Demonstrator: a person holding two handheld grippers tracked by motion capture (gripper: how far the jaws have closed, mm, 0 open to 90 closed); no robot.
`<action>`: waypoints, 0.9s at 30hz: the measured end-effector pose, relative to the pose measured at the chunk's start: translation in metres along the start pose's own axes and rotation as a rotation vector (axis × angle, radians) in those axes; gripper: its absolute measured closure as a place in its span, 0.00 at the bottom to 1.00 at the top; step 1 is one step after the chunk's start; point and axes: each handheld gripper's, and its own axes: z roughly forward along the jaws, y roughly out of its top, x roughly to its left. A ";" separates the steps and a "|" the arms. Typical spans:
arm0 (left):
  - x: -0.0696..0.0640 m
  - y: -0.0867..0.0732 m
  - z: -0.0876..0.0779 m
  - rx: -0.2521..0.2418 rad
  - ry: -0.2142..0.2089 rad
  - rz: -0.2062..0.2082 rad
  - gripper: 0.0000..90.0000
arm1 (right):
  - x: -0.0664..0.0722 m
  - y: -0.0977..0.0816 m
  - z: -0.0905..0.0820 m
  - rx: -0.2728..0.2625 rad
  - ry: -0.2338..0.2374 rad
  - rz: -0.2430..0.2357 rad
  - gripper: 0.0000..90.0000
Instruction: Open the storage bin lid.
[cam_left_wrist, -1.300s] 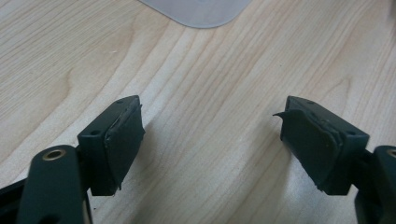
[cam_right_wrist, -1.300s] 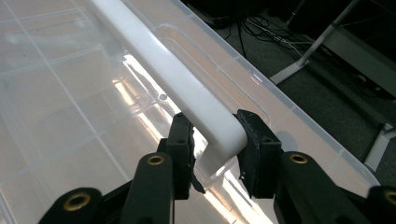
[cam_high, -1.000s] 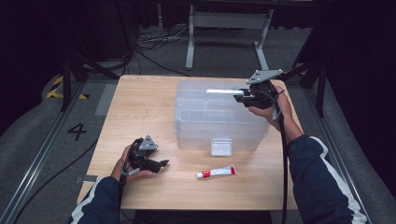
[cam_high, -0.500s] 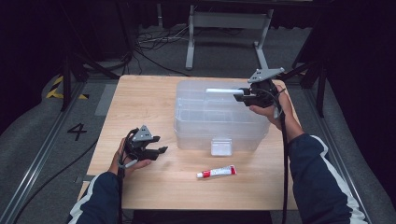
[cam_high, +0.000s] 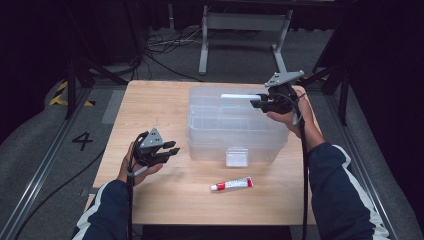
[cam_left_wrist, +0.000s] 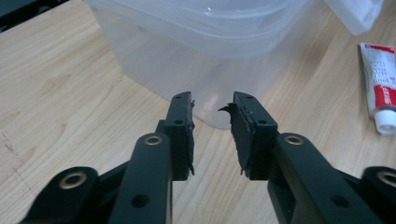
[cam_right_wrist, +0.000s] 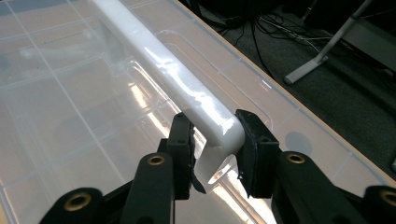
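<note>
A clear plastic storage box (cam_high: 220, 130) stands at the middle right of the wooden table (cam_high: 150, 105). Its white handle (cam_high: 237, 96) is raised above the lid. My right gripper (cam_high: 256, 102) is shut on the handle's right end (cam_right_wrist: 219, 126), with both pads pressed against it over the ribbed lid (cam_right_wrist: 70, 93). My left gripper (cam_high: 172, 149) hangs above the table left of the box, pointing at the box wall (cam_left_wrist: 205, 28). Its jaws have just been closing and stand a narrow gap apart (cam_left_wrist: 212, 112) with nothing between them.
A red and white tube (cam_high: 231, 184) lies on the table in front of the box, also at the right edge of the left gripper view (cam_left_wrist: 380, 88). A clear latch (cam_high: 236, 156) hangs on the box's front. Cables and a metal stand (cam_high: 240, 30) sit on the floor beyond.
My left gripper has risen off the table, swung toward the box, and its jaws have narrowed. The right gripper has stayed on the handle.
</note>
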 end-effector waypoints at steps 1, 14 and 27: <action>0.000 0.001 0.000 -0.005 0.000 -0.005 0.75 | 0.000 0.001 0.000 0.002 -0.005 0.000 0.76; 0.001 0.013 0.006 -0.039 0.002 -0.031 0.75 | -0.007 0.012 0.001 0.019 -0.015 0.024 0.76; -0.004 0.027 0.007 -0.102 -0.009 -0.004 0.94 | -0.014 0.024 0.003 0.053 -0.031 0.019 0.76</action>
